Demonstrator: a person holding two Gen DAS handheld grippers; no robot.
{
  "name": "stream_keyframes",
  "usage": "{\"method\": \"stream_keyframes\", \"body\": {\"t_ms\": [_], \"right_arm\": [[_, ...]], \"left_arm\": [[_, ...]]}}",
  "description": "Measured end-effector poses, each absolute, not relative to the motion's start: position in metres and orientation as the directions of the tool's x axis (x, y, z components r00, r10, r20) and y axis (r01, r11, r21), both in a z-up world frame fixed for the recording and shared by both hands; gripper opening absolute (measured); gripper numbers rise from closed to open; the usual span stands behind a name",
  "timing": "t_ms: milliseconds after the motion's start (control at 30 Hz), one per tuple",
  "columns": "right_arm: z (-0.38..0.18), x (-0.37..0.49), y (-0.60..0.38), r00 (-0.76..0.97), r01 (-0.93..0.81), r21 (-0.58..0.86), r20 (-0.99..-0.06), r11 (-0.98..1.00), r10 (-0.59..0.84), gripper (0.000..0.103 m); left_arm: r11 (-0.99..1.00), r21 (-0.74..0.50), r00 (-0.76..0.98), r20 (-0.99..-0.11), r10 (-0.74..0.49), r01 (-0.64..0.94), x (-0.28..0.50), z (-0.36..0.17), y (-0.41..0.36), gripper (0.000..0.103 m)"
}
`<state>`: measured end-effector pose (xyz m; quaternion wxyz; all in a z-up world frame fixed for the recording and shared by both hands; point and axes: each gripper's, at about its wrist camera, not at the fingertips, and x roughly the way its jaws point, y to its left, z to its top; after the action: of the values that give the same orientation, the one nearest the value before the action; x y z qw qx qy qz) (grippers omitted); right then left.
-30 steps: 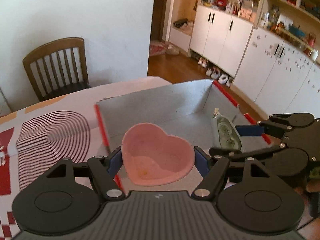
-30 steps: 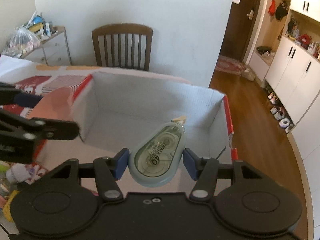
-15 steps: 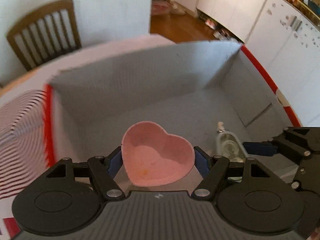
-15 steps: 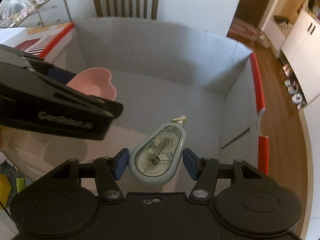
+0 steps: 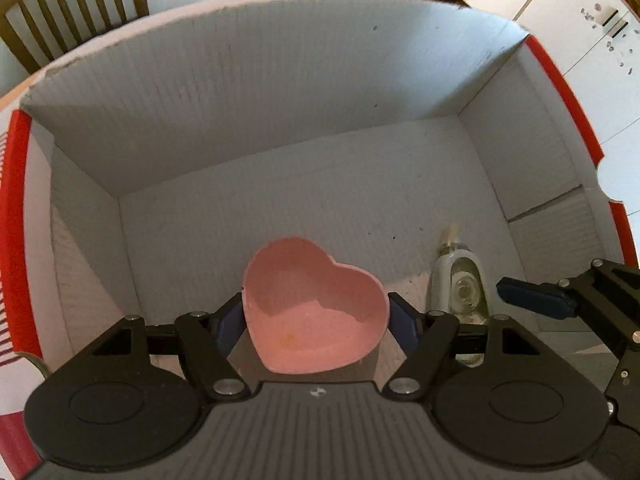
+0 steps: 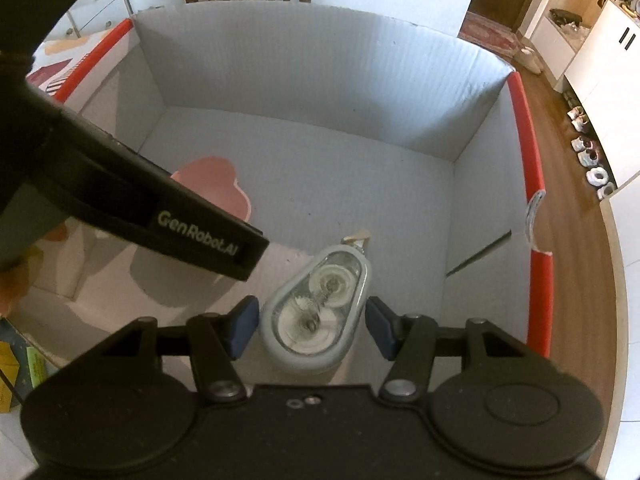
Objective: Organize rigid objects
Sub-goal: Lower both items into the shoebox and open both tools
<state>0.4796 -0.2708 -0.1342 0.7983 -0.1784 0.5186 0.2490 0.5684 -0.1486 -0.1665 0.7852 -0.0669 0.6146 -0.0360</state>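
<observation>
My left gripper [image 5: 316,322] is shut on a pink heart-shaped bowl [image 5: 314,308] and holds it low inside a grey cardboard box [image 5: 248,88] with red edges. My right gripper [image 6: 308,324] has its pads apart from a grey-blue correction tape dispenser [image 6: 318,312], which lies between them on the box floor with its clear underside up. The dispenser [image 5: 460,284] shows to the right of the bowl in the left wrist view. The bowl [image 6: 212,186] shows partly behind the left gripper's finger [image 6: 160,216] in the right wrist view.
The box walls [image 6: 320,76] surround both grippers. A wooden chair [image 5: 76,4] stands behind the box. White cabinets [image 5: 580,20] and shoes on a wooden floor [image 6: 588,160] are to the right. A patterned tablecloth [image 6: 56,68] lies left of the box.
Both grippers have moved down into the box. The right gripper's pads have opened off the tape dispenser, which has flipped over and now lies on the box floor.
</observation>
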Motion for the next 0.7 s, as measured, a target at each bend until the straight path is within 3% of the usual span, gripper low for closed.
{"method": "stream_keyframes", "body": {"t_ms": [100,267,367,700], "right_arm": [[-0.133,0.482,-0.272,0.341,-0.575,-0.017,-0.914,0.818,0.221,0.065],[-0.125,0.476,-0.279,0.353,-0.575,0.006,-0.900,0.818,0.254,0.065],[-0.118,0.475,-0.291,0.370,-0.576,0.019,-0.886,0.817,0.281,0.073],[-0.086,0.459,-0.316,0.444,-0.553,0.028,-0.836,0.833,0.323,0.073]], "left_arm": [[0.989,-0.144,0.244,-0.961,-0.132,-0.032,0.570,-0.164,-0.143,0.074],[0.990,-0.137,0.289,-0.950,-0.119,-0.042,0.565,-0.154,-0.138,0.074],[0.987,-0.155,0.332,-0.933,-0.136,-0.032,0.555,-0.141,-0.143,0.074],[0.980,-0.193,0.471,-0.869,-0.151,-0.042,0.520,-0.096,-0.136,0.074]]}}
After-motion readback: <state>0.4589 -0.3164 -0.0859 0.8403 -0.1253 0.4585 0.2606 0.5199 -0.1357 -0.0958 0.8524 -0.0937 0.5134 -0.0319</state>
